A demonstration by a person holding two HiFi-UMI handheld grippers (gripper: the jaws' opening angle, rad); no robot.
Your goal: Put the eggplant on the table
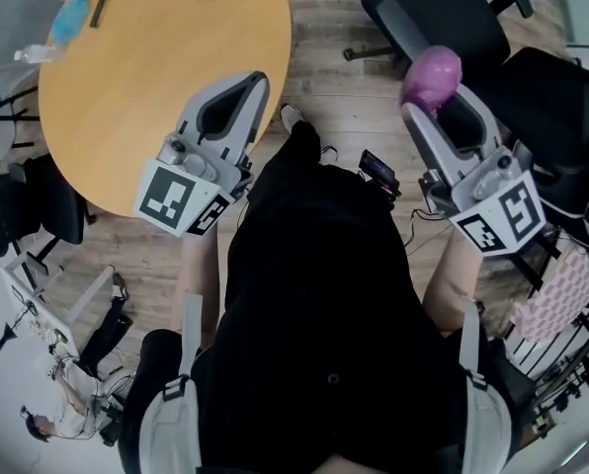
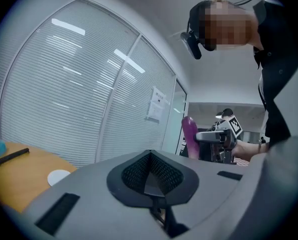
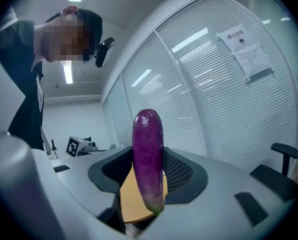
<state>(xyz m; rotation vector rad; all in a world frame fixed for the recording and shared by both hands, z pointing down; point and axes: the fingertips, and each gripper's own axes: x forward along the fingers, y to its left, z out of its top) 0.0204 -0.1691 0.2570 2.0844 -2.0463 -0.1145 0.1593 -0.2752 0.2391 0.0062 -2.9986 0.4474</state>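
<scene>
1. Eggplant (image 3: 148, 149) stood upright between the jaws of the right gripper (image 3: 149, 184), which were clamped on its lower part. Most of its length rose above them and its green-tinged end poked out just below.
2. We saw the left gripper (image 1: 237, 95) with its jaws drawn together on nothing, hanging over the near edge of the desk (image 1: 126, 77).
3. We placed the desk ahead of the right gripper and off to its left, well apart from the eggplant, which hung in the air over the floor.
4. We judged the eggplant light and fairly firm, with some give under the skin, so a moderate squeeze should have been enough. A hard pinch could have dented or bruised it.
5. We read its glossy purple skin as slippery, and the rounded body gave the pads little flat surface to bear on.
6. We thought the low grip left it top-heavy, so it might have swivelled between the pads when tipped.
7. We would have preferred a hold across the thick middle, where the weight balanced on both sides of the jaws.
</scene>
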